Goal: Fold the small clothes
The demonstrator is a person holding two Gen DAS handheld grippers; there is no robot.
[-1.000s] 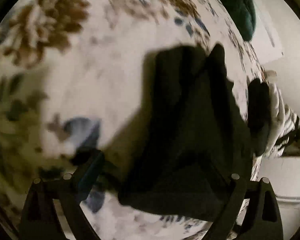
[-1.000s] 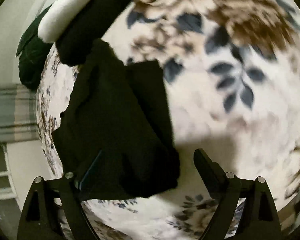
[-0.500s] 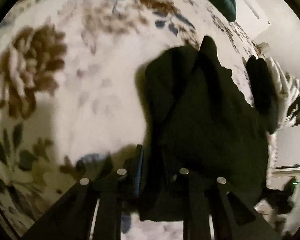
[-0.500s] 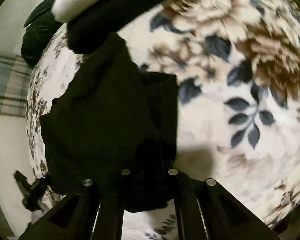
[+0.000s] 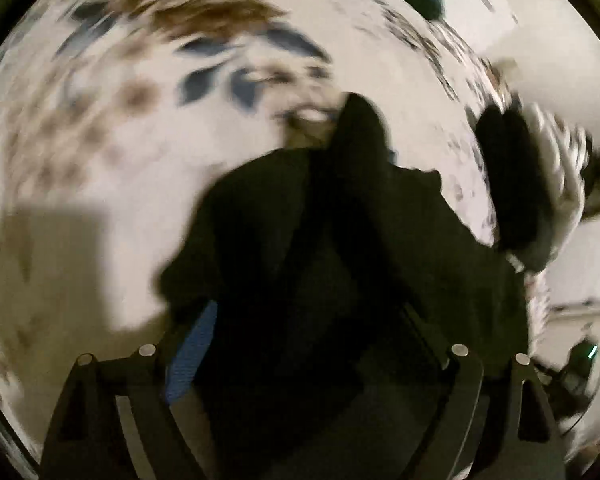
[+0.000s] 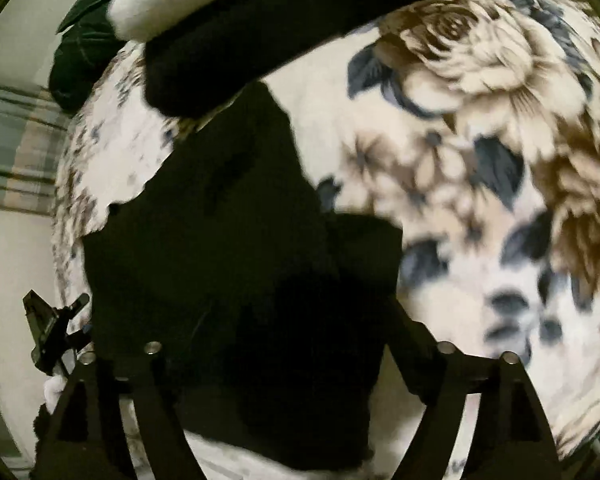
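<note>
So we've got a small black garment (image 5: 340,248) lying on the floral bedspread (image 5: 99,160), sitting right in front of both grippers, with one pointed corner poking up toward the far side. The left gripper (image 5: 308,344) has its fingers spread wide with the near edge of the cloth lying between them, and the right gripper (image 6: 295,344) is the same deal, fingers wide apart over the near edge of the same piece (image 6: 235,248). Neither looks clamped on anything, though the cloth is so dark against the black fingers that we can't really see whether it's touching the pads. Handling-wise we'd guess it's light, floppy and totally limp: it already bunches into ridges and overlapping flaps, so it'll sag and drape the second it's lifted, and the fuzzy bedspread will probably drag on it a bit. Nothing fragile here, and it shouldn't be slippery, but a thin single layer can slide out of a shallow pinch. We'd take it at the two near corners, one per gripper, pinching well in from the hem so both layers get caught. There's a black-and-white folded pile (image 6: 259,12) at the far edge and a dark green cushion (image 6: 83,64) beyond it, so keep the fold clear of those.
</note>
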